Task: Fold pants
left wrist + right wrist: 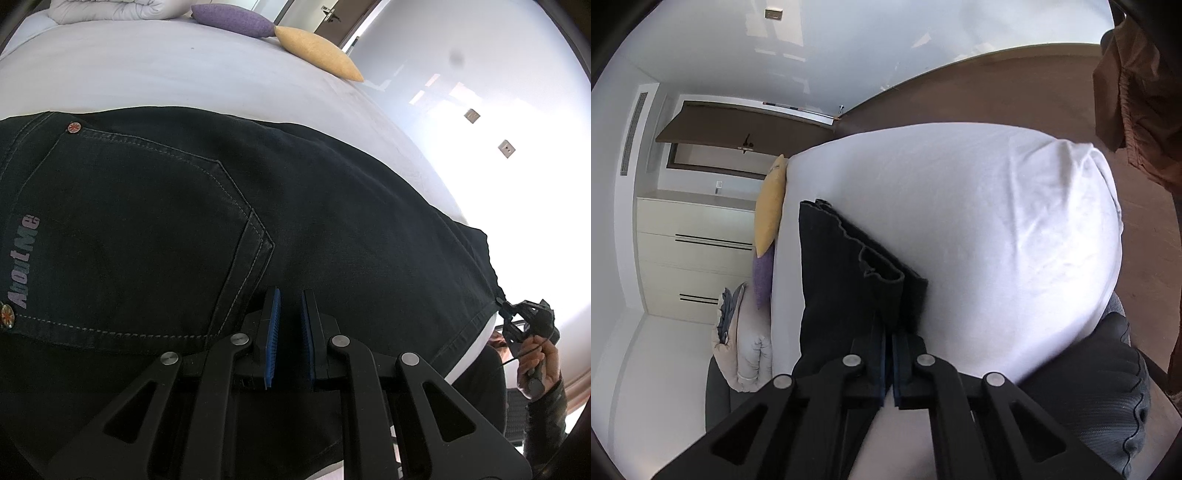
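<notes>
Black jeans (pixel 184 221) lie flat on the white bed (pixel 147 74), back pocket with grey "AboutMe" lettering up. My left gripper (pixel 290 325) hovers just over the seat of the jeans by the pocket's corner, blue pads apart with nothing between them. My right gripper (pixel 889 354) is shut on the hem end of the stacked legs (pixel 849 266), near the bed's edge. It also shows in the left wrist view (pixel 508 314) at the far right, pinching the hem corner.
A purple cushion (pixel 232 18) and a yellow cushion (pixel 317 51) lie at the bed's far side beside a bundled duvet (pixel 107 7). A white dresser (pixel 694 251) stands past the bed. Brown fabric (pixel 1137 110) hangs at upper right over a brown floor (pixel 1015 81).
</notes>
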Demonstrator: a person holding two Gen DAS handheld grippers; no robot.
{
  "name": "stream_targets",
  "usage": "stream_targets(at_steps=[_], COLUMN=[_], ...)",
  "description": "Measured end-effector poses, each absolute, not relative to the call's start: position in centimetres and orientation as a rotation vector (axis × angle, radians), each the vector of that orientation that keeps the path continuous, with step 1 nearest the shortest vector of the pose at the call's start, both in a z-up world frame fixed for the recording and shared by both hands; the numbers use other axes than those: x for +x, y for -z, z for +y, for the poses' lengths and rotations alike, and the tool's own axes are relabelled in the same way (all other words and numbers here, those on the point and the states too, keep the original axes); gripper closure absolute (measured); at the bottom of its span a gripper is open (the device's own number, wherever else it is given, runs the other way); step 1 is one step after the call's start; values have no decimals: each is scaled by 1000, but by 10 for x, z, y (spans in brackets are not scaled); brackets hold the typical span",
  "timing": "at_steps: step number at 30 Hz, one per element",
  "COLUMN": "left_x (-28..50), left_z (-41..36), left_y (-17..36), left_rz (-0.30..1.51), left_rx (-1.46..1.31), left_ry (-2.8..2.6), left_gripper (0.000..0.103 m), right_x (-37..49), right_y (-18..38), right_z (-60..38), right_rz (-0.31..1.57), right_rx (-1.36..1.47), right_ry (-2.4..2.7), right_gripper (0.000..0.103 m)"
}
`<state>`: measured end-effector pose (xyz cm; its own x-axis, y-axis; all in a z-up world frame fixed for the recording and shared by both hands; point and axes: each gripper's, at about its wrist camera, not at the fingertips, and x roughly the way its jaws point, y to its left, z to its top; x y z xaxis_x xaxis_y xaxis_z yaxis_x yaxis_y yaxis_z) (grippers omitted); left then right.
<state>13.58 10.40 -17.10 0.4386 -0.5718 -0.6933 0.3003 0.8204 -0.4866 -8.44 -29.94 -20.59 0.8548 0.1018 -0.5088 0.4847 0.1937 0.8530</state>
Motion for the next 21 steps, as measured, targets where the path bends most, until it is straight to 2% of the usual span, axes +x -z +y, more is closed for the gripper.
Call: stream_targets(at_steps=[6, 8, 9, 10, 12, 15, 17, 19, 21], left_x=[135, 130, 129, 128, 130, 144, 158, 178, 188], left_z=[109, 107, 106, 106, 104, 84, 63, 47, 44], left_y=[164, 153, 147, 142, 131, 117, 117, 132, 149], left_rz=[984, 979, 971, 958, 939, 921, 937, 1001, 1068], left_rx=[-303, -255, -239, -243, -257, -247, -225, -229, -220], left_ry=[543, 519, 516, 529, 553, 629, 685, 683, 651], left_gripper=[92, 91, 92, 92, 92, 91, 91, 91, 92], right_x=[-80, -87, -92, -94, -82, -19, 27, 70, 102], right_y=[197, 183, 169, 160, 139, 129, 136, 153, 170], right_z=[-301, -305, -304, -302, -292, -242, -197, -150, -109], right_rz=[558, 557, 559, 547, 507, 588, 668, 772, 876], right_rx=[1259, 1222, 1155, 1117, 1071, 1044, 1047, 1053, 1033], right_ry=[301, 368, 459, 496, 417, 107, -95, -224, -306], right_gripper=[101, 93, 79, 78, 78, 78, 79, 84, 84])
